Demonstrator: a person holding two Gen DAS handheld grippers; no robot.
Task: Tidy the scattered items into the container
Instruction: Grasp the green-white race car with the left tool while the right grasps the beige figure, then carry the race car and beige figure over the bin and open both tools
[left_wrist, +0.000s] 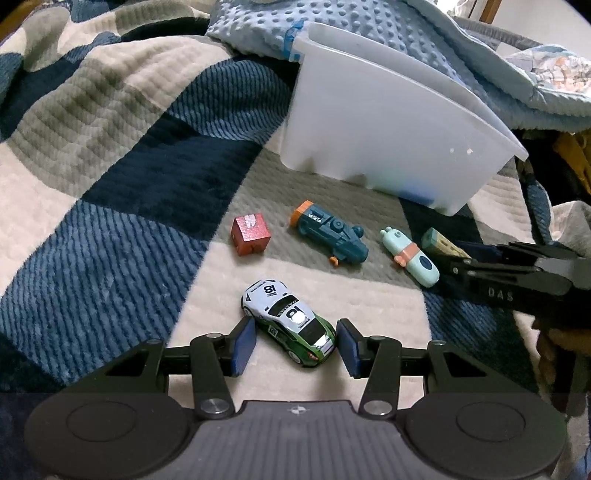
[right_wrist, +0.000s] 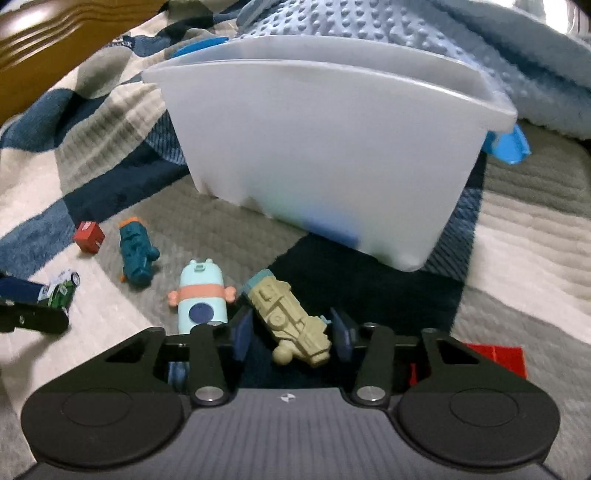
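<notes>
Two toys, each between hand-held gripper (left_wrist: 295, 343) pads

This is looking like a home bedroom: a checked fleece blanket (left_wrist: 110, 155) in navy, grey and cream is covering a bed, a dotted light-blue minky blanket (left_wrist: 351, 29) is bunching along its far edge, and a wooden bed frame (right_wrist: 55, 33) is showing at the far left corner. Small toys are lying scattered beside a translucent plastic bin (right_wrist: 332, 155).

Green-white car (left_wrist: 291, 326), seemingly beige toy (right_wrist: 290, 321)
</notes>
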